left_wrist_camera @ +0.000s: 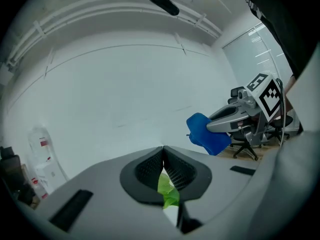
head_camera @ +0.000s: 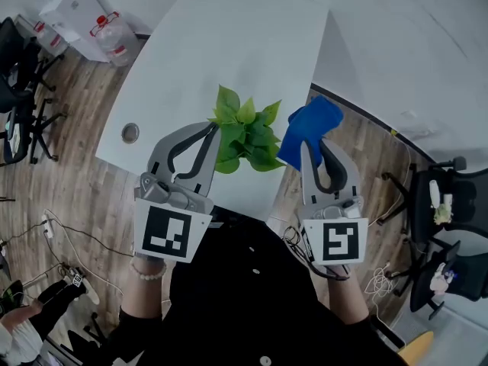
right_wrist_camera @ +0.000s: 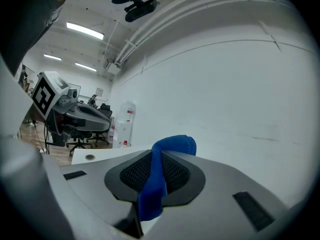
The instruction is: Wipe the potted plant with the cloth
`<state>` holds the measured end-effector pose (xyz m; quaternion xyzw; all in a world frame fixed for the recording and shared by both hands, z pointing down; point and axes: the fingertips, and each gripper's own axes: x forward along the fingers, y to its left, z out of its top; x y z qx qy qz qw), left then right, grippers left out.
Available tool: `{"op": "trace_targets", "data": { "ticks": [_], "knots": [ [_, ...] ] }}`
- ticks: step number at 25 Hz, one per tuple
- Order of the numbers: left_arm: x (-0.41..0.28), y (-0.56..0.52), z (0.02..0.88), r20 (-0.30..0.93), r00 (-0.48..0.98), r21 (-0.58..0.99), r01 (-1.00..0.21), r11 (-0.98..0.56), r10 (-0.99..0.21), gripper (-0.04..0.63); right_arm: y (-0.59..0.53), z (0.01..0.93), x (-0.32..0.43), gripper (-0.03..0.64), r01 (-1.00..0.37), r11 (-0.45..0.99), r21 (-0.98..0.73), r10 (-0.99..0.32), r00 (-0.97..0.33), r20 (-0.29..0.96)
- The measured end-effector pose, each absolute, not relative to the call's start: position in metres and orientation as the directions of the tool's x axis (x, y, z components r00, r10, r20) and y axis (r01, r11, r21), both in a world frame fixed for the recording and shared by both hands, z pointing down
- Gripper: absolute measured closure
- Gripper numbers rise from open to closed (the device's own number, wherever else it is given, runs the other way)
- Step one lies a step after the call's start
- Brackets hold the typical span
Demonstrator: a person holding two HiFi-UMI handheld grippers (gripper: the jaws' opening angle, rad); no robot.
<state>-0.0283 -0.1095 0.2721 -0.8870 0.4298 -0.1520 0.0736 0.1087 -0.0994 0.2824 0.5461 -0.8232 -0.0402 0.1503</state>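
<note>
While the left tool (head_camera: 213,128) is pinching a leaf (left_wrist_camera: 168,192) of the potted plant (head_camera: 249,137), the right tool (head_camera: 314,145) is clamping the blue cloth (head_camera: 308,125) just right of it.

The potted plant (head_camera: 245,134) fills the gap between our left tongs (head_camera: 213,128) and right tongs (head_camera: 311,147). Beyond both tips we have open counter (head_camera: 229,36); only a grommet (head_camera: 130,133) lies left of the left tongs. Chairs (head_camera: 422,204) crowd the floor right of the right tongs.
</note>
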Motion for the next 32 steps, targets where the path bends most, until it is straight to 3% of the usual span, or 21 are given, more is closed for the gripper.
{"op": "trace_targets", "data": {
  "ticks": [32],
  "knots": [
    [-0.023, -0.100, 0.266, 0.181, 0.631, -0.204, -0.727, -0.656, -0.755, 0.581, -0.085, 0.268, 0.095, 0.534, -0.880, 0.416, 0.228, -0.905, -0.376, 0.197]
  ]
}}
